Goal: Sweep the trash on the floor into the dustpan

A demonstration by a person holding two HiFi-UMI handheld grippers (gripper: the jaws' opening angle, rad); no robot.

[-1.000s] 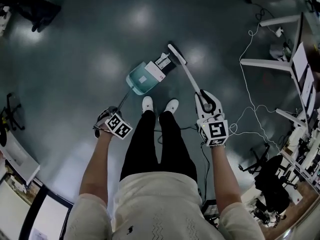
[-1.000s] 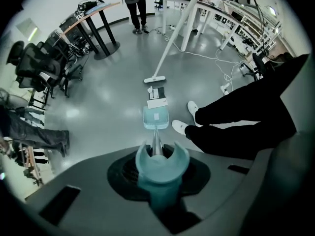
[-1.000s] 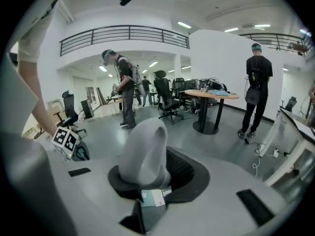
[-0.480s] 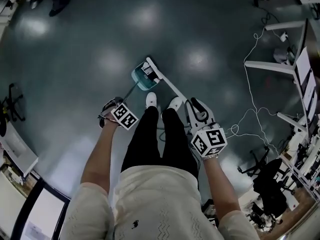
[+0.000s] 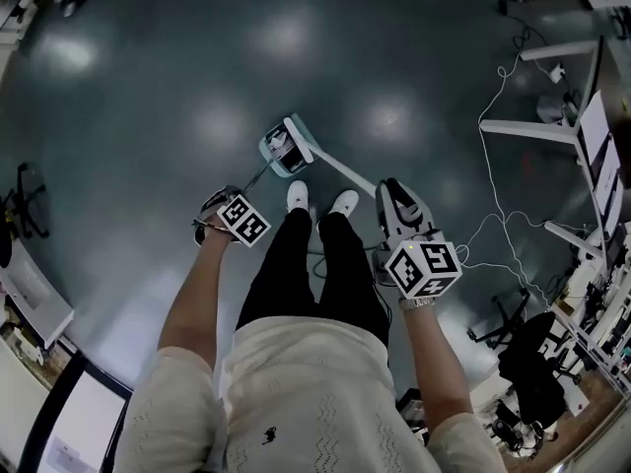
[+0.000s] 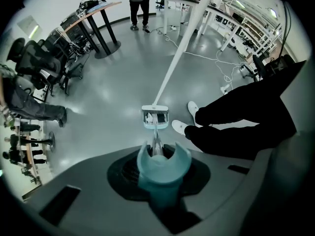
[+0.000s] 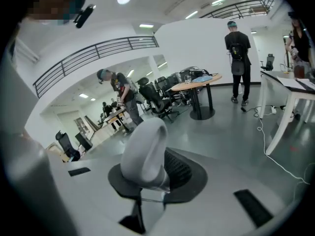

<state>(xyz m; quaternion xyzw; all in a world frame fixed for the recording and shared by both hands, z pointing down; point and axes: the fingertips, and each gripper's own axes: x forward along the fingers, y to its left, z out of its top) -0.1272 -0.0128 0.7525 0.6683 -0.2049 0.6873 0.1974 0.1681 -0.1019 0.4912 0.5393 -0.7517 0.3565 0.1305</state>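
The person stands on a grey, shiny floor (image 5: 177, 87) with a gripper in each hand. The left gripper (image 5: 222, 217) is clamped on the teal top end of the dustpan's long handle (image 6: 162, 165), which fills the gap between its jaws. The thin shaft runs down and away to the dustpan (image 5: 277, 154), which sits on the floor just beyond the person's white shoes (image 5: 295, 196), a little to the left of them. Pale and dark bits of trash (image 6: 153, 118) lie inside the pan; what they are is too small to tell.

The right gripper (image 5: 399, 210) is closed on the grey looped grip (image 7: 142, 154) at the top of the broom. The broom's white stick (image 5: 340, 168) slants from there down and left across the front of the shoes. Its white head (image 5: 300, 138) rests at the right edge of the dustpan, touching it.

White desks (image 5: 552, 131) and a loose white cable (image 5: 493, 87) stand far to the right. The right gripper view looks out across the room at a round table (image 7: 197, 85) with a person (image 7: 237, 48) standing beside it.
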